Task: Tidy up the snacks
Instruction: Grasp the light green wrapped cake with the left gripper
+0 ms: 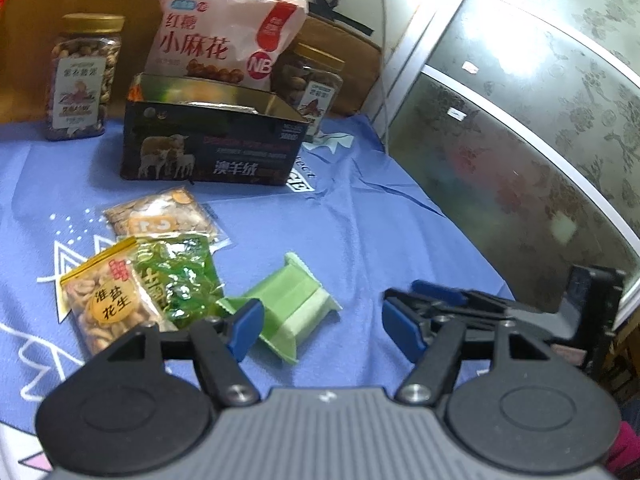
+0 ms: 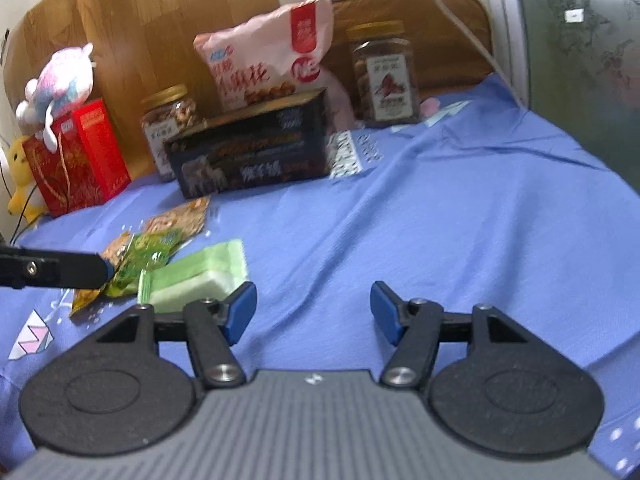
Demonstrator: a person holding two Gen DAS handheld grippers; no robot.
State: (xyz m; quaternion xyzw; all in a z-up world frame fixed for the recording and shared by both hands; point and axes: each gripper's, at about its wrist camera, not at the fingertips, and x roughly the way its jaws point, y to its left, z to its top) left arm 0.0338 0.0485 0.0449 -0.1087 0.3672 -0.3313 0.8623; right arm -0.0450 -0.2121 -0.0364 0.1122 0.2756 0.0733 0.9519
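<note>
Snack packets (image 1: 160,276) look light, crinkly and slippery, so pinch a sealed edge; both hand-held grippers, left (image 1: 320,328) and right (image 2: 314,312), gape empty.

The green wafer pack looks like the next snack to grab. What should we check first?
1. Left gripper open: ok, nothing between its fingers.
2. Right gripper open: ok, also empty.
3. Green wafer pack free to lift: ok, it lies alone on the blue cloth, nothing on top.
4. Dark box open on top: ok.
5. Room left in the box: cannot tell, the pink bag stands in or behind it.
6. Small packets clear of the wafer pack: not ok, the green one almost touches it.
</note>
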